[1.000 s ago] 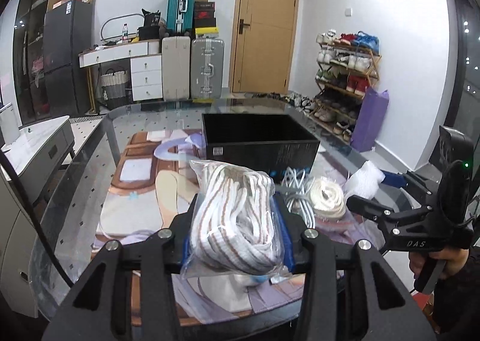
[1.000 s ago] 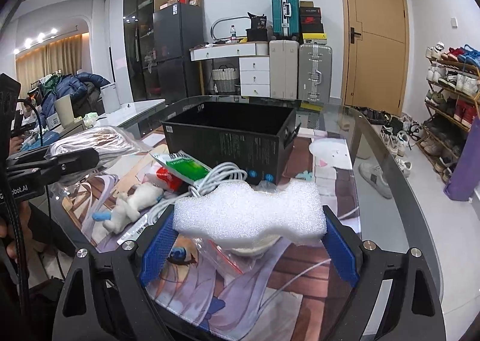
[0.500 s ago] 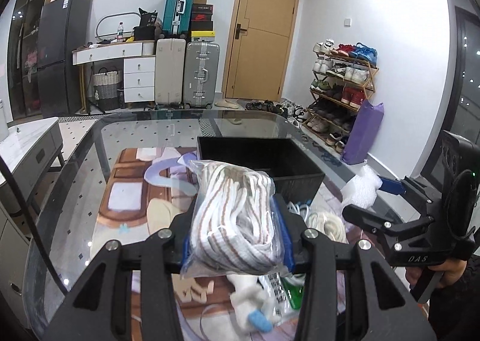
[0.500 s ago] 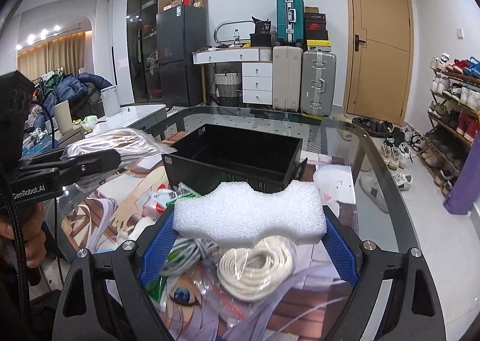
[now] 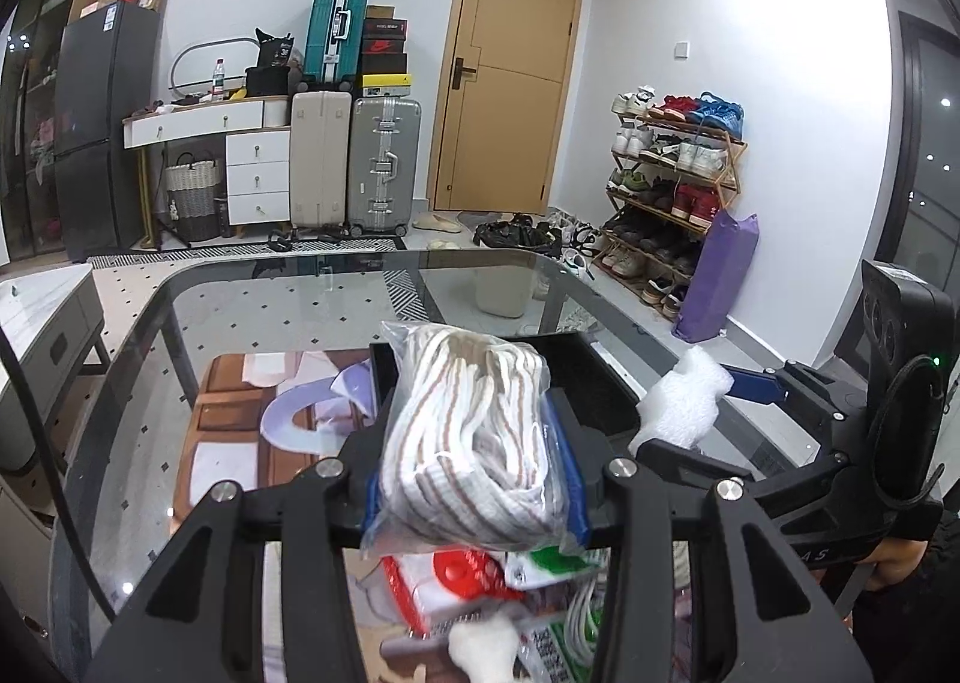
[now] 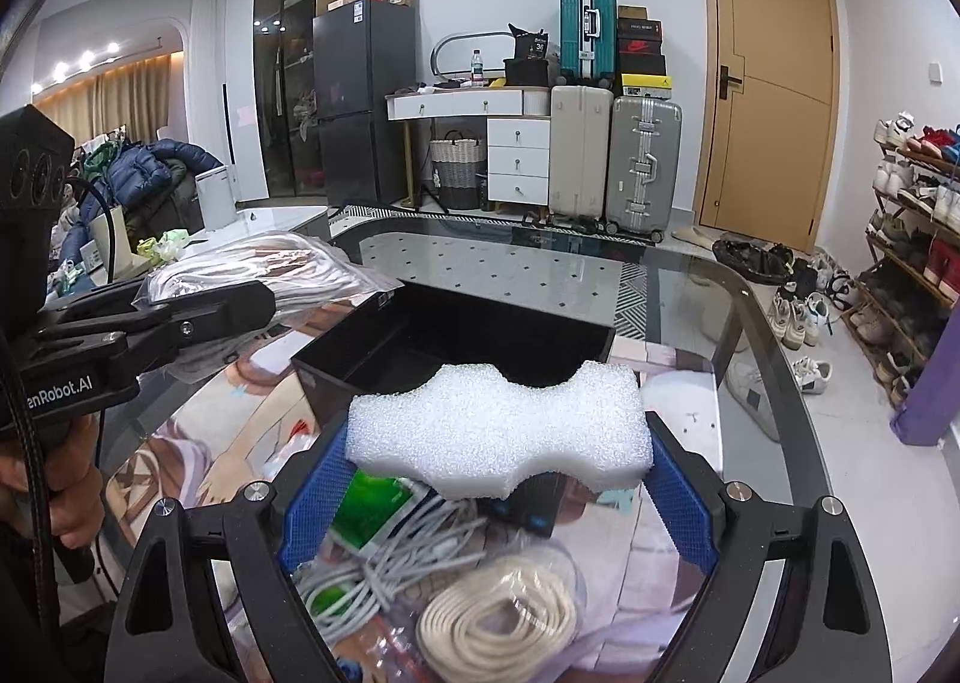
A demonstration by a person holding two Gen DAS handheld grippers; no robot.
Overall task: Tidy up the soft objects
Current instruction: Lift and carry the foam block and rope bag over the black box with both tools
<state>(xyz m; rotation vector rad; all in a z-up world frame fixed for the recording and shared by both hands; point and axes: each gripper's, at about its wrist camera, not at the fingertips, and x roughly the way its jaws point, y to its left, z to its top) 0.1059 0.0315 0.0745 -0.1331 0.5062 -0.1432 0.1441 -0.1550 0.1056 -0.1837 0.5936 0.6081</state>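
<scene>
Left gripper [image 5: 474, 494] clamps a bagged striped cloth [image 5: 474, 431]; right gripper [image 6: 501, 479] pinches a white foam block [image 6: 501, 428] by its ends. Both held above tabletop [image 6: 540, 263], just short of black bin [image 6: 456, 335]. Foam looks light & squashy; the bag's plastic prob. slippery, so grip mid-bundle.

A clear plastic bag of white cord with brown stripes [image 5: 474, 431] stands upright at the centre of the left wrist view, pinched at its sides and lifted in front of an open black rectangular plastic box [image 5: 600, 383] that sits mid-frame on the table. A white foam block with wavy notched edges [image 6: 498, 431] lies flat across the centre of the right wrist view, held by its two ends above the clutter, with the box's near wall just behind it. At the bottom of that view, a coil of cream rope [image 6: 498, 623] in clear wrap and a tangle of grey-white cables [image 6: 384, 557] lie on the table, touching each other.
</scene>
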